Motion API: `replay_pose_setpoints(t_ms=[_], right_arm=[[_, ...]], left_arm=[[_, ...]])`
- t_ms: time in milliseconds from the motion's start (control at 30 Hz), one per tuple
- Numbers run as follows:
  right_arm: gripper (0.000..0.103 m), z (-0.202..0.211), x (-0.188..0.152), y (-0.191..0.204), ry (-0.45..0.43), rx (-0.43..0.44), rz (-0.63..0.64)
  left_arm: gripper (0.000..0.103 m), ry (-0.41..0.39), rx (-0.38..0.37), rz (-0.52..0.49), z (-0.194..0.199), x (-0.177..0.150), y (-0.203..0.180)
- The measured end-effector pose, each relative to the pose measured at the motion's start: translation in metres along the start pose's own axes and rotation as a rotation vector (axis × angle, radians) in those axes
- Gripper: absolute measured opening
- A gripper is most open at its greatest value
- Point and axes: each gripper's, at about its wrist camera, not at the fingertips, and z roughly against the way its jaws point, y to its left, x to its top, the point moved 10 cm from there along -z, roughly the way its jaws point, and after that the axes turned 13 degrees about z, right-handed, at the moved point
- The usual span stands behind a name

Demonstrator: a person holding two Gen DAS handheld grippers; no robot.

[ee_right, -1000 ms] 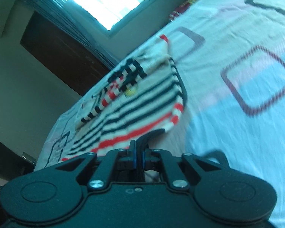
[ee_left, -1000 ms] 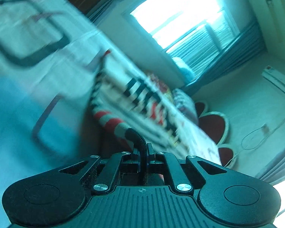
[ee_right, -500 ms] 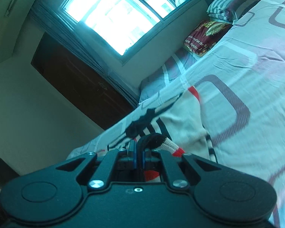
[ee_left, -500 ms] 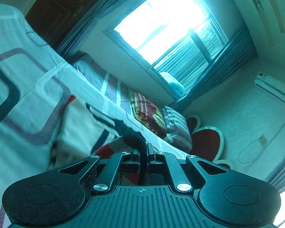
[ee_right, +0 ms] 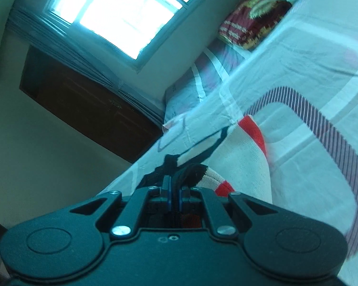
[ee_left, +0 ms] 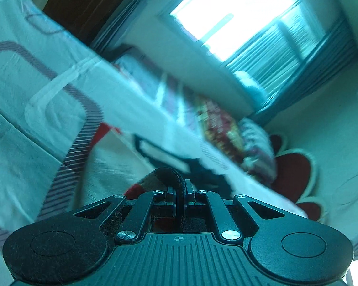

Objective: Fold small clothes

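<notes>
A small cream knit sweater (ee_left: 112, 169) with red and black stripes lies on the patterned bedsheet (ee_left: 35, 109). My left gripper (ee_left: 179, 190) is shut on a dark-banded edge of the sweater, which bunches up over the jaws. In the right wrist view the same sweater (ee_right: 241, 157) spreads ahead and to the right. My right gripper (ee_right: 174, 190) is shut on another dark-banded edge of it. Both grippers hold the cloth low over the bed (ee_right: 310, 76).
Pillows and a red patterned cushion (ee_left: 217, 128) lie at the head of the bed, below a bright window (ee_left: 238, 16) with curtains. The cushion (ee_right: 248, 23) also shows in the right wrist view. A dark wooden wardrobe (ee_right: 83, 109) stands by the wall.
Both grippers have swung down and forward with the sweater edge; the striped front that was spread in view is now folded under, with plain cream fabric showing.
</notes>
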Motion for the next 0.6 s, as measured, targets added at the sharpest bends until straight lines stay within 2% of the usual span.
replay_pose_setpoints(t_ms=[67, 133, 200, 233, 267, 367, 433, 500, 533, 567, 600], right_arm=[[0.006, -0.023, -0.003, -0.015, 0.041, -0.013, -0.025], [0.007, -0.041, -0.005, -0.026, 0.066, 0.005, -0.073], [0.012, -0.048, -0.001, -0.032, 0.034, 0.033, -0.105], [0.019, -0.051, 0.002, -0.036, 0.008, 0.046, -0.132], [0.019, -0.052, 0.005, -0.039, -0.017, 0.06, -0.16], [0.024, -0.053, 0.013, -0.047, -0.065, 0.081, -0.192], [0.032, -0.049, 0.021, -0.05, -0.085, 0.066, -0.164], [0.039, -0.044, 0.023, -0.049, -0.077, 0.051, -0.11], [0.039, -0.041, 0.023, -0.048, -0.068, 0.04, -0.081], [0.039, -0.038, 0.023, -0.046, -0.061, 0.04, -0.061], [0.039, -0.034, 0.022, -0.045, -0.055, 0.043, -0.044]], left_arm=[[0.005, 0.026, 0.037, 0.025, -0.022, 0.004, 0.012], [0.006, 0.046, 0.041, 0.073, -0.036, 0.007, 0.02], [0.006, 0.041, 0.02, 0.159, -0.044, 0.012, 0.026], [0.006, 0.043, 0.004, 0.194, -0.05, 0.013, 0.027], [0.006, 0.049, 0.01, 0.216, -0.057, 0.014, 0.029], [0.006, 0.048, 0.007, 0.208, -0.07, 0.015, 0.028], [0.006, 0.042, -0.021, 0.205, -0.071, 0.018, 0.023], [0.025, 0.035, -0.05, 0.199, -0.069, 0.021, 0.018], [0.06, 0.02, -0.054, 0.191, -0.066, 0.022, 0.017], [0.085, -0.018, -0.051, 0.17, -0.06, 0.026, 0.016], [0.088, -0.053, -0.047, 0.144, -0.054, 0.029, 0.015]])
